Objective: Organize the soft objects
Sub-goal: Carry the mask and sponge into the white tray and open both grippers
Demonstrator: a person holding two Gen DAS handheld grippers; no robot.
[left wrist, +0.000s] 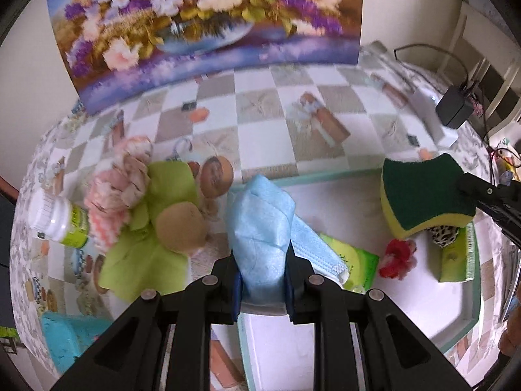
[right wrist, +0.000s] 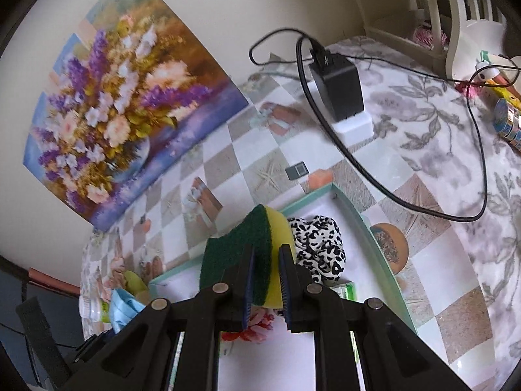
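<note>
blurred: flower painting | cut off: teal sponge

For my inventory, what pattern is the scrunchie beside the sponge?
Black-and-white leopard print scrunchie, clearest in the right wrist view.

one sponge, one blue cloth, one face mask, two scrunchies.
</note>
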